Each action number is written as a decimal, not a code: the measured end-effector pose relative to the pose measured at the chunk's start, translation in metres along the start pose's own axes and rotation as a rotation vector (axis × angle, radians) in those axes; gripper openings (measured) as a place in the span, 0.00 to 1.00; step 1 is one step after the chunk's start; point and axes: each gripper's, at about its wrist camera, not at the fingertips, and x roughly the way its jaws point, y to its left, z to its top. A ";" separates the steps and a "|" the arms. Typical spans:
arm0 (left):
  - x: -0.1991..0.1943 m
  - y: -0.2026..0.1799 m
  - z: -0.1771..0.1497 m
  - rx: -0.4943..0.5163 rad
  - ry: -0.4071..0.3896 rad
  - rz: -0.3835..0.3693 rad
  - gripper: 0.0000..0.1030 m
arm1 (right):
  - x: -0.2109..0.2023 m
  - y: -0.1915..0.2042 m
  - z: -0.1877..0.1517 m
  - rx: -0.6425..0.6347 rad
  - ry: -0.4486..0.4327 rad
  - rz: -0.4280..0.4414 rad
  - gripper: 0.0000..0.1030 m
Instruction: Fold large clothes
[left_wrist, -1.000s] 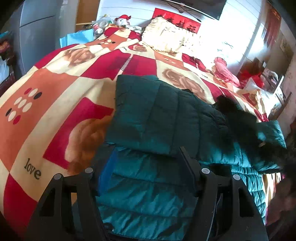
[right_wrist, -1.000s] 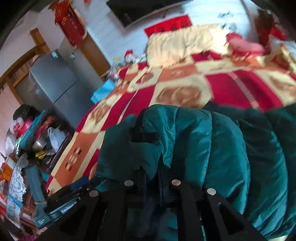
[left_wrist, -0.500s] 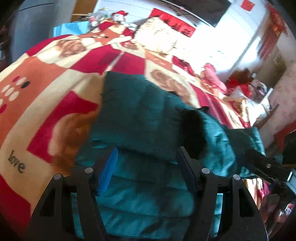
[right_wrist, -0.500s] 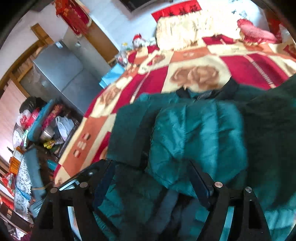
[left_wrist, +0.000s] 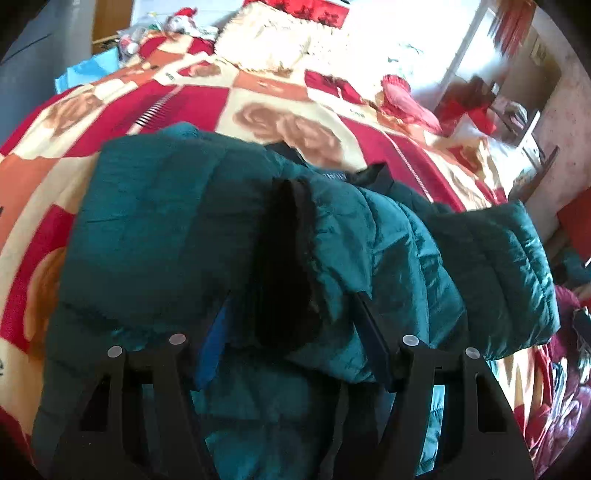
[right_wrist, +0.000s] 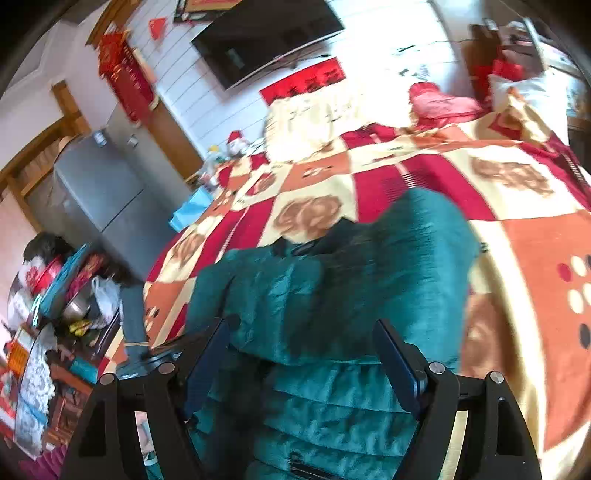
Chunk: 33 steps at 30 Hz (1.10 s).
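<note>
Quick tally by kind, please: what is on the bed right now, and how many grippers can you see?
Teal puffer jacket, partly folded: 1
Red, orange and cream patterned blanket under it: 1
Cream fringed pillow at the far end: 1
Pink-red cushion beside it: 1
Grippers, jaws apart over the jacket: 2, the left gripper and the right gripper
Total: 6

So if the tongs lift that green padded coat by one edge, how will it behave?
The coat would probably droop: its sleeve already sags in soft folds. The quilted padding suggests it is bulky but light. Its shiny shell may slip on the blanket.
</note>
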 end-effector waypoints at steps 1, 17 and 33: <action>-0.001 0.001 0.001 -0.007 -0.014 -0.008 0.42 | -0.004 -0.004 0.000 0.007 -0.004 -0.006 0.76; -0.088 0.071 0.048 -0.040 -0.238 0.078 0.07 | 0.016 -0.029 0.010 0.111 -0.044 -0.076 0.76; -0.055 0.149 0.022 -0.303 -0.086 -0.069 0.65 | 0.104 -0.006 -0.006 0.082 0.046 -0.121 0.66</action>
